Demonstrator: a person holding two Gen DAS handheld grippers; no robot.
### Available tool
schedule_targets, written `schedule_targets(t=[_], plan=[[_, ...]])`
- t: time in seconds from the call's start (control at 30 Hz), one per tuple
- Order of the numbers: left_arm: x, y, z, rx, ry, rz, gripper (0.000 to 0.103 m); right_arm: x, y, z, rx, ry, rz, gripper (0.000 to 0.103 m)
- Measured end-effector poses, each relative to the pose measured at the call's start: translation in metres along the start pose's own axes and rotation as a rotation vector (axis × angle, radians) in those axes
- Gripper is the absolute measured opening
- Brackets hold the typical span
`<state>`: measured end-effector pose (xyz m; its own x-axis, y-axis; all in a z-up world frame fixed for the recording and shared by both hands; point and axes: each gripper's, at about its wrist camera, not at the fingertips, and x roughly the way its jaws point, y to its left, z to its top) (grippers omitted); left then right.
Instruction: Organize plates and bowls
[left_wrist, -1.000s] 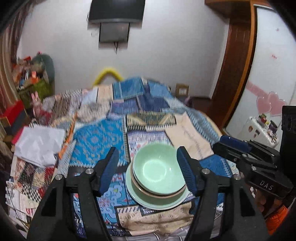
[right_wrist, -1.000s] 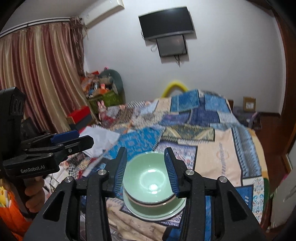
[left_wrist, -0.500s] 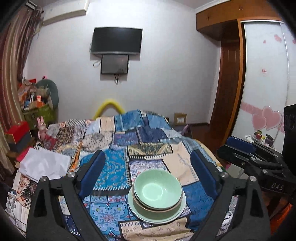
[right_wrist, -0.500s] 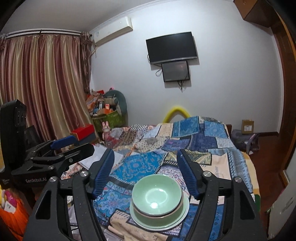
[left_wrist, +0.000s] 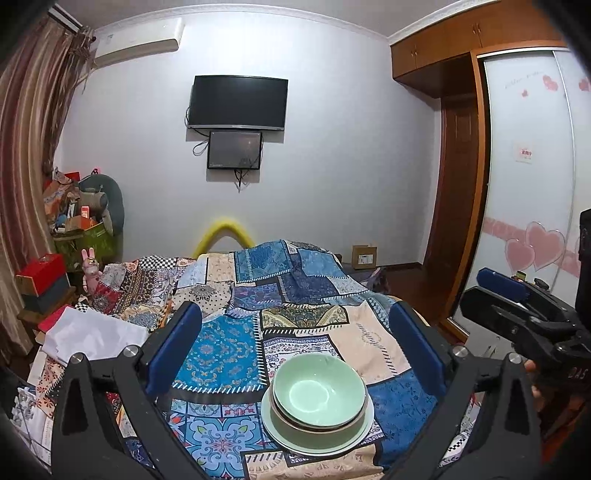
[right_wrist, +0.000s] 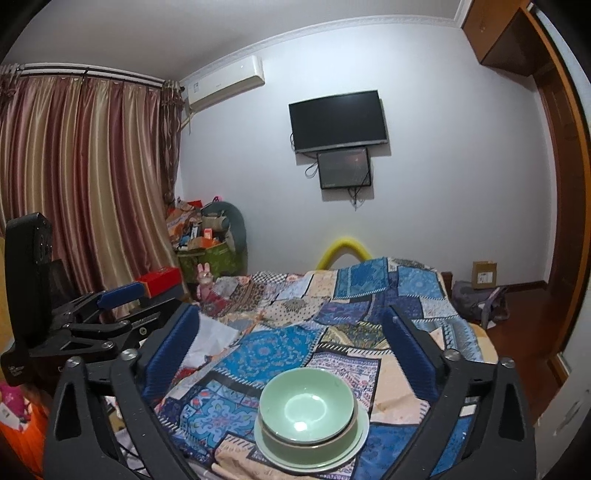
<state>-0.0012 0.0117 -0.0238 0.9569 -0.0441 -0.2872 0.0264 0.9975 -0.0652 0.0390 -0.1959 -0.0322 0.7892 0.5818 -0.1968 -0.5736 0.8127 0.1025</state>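
The stacking looks done: a pale green ceramic bowl (left_wrist: 319, 391) sits nested in a second, brown-rimmed bowl (left_wrist: 317, 424), and both rest on a pale green round plate (left_wrist: 295, 439) on the patchwork-quilted bed (left_wrist: 221, 350), close to its near edge. The left claw (left_wrist: 295, 354) and the right claw (right_wrist: 291, 354) have both just been opening and now stand spread wide, nothing between their pads, the stack lying below and beyond them. If more crockery remains, the next move calls for finding it, since none shows elsewhere on the bed. The glazed stack sits level and centred, its top bowl empty and glossy.
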Motion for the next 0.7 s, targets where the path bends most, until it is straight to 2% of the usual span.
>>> schedule_targets(t=[0.7], plan=[[0.0038, 0.0091, -0.0011, -0.025, 0.004, -0.002, 0.103, 0.0008, -0.0015, -0.0034, 0.024, -0.002, -0.036, 0.103]])
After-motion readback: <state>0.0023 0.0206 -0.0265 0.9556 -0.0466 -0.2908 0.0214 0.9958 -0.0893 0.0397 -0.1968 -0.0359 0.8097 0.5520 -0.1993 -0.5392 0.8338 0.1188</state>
